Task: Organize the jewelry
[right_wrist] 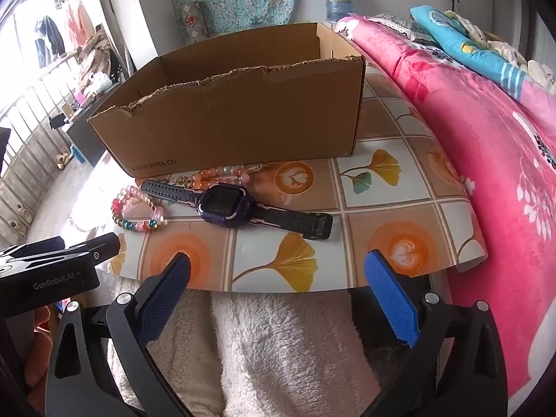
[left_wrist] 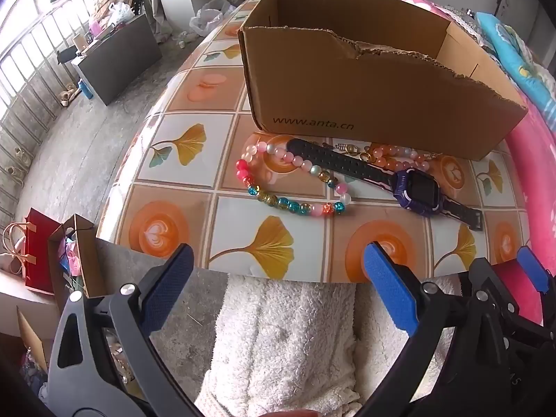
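Both tools [left_wrist: 278, 278] [right_wrist: 278, 278] wide and empty, cardboard box [left_wrist: 365, 87] right behind watch [left_wrist: 413, 187] and bead bracelets [left_wrist: 278, 187].

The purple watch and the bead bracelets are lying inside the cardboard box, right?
Not quite. The purple watch and the bead bracelets are lying on the table in front of the cardboard box, not inside it. The right wrist view shows them on the patterned tablecloth just outside the box's front wall.
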Available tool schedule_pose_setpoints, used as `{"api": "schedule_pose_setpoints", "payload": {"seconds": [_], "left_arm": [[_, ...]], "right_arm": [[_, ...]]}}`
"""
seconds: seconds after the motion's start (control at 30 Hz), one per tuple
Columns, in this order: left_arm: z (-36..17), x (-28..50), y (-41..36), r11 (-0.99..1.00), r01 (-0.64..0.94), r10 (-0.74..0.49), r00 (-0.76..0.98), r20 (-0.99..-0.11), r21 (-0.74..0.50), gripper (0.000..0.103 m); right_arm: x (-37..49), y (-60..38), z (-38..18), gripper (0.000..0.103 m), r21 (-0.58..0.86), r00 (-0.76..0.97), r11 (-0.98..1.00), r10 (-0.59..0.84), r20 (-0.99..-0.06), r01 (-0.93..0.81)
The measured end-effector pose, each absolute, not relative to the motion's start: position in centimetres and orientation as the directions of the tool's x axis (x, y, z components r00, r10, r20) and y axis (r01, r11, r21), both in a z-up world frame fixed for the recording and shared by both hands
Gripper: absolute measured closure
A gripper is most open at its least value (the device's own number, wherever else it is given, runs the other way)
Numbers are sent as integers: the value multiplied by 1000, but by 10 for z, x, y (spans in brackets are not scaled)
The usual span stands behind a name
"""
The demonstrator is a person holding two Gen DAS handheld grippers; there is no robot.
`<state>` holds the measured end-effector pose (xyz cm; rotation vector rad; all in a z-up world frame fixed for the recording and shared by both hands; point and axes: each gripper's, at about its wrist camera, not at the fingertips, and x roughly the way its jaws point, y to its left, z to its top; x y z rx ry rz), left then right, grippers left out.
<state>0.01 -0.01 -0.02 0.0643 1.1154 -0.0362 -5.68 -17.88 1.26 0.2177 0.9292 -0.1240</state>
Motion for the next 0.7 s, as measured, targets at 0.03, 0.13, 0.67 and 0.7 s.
{"api": "schedule_pose_setpoints", "payload": {"seconds": [0.03,0.13,0.67,0.7], "left_arm": [[0,0,0,998,61,2,439,-898,32,8],[0,-1,-1,997,66,1,438,-899,33,8],[2,-4,-3,996,80,-12,443,-896,26,8],[2,-4,-3,996,81,-12,443,-897,26,8]], "right_arm": [[-56,-179,12,5,126,587,971,-17,-809,201],[-55,-179,13,5,122,587,972,-21,-809,202],[-54,-180,15,5,127,590,971,-20,-807,205],[-55,-179,17,5,127,591,970,-19,-807,206]]}}
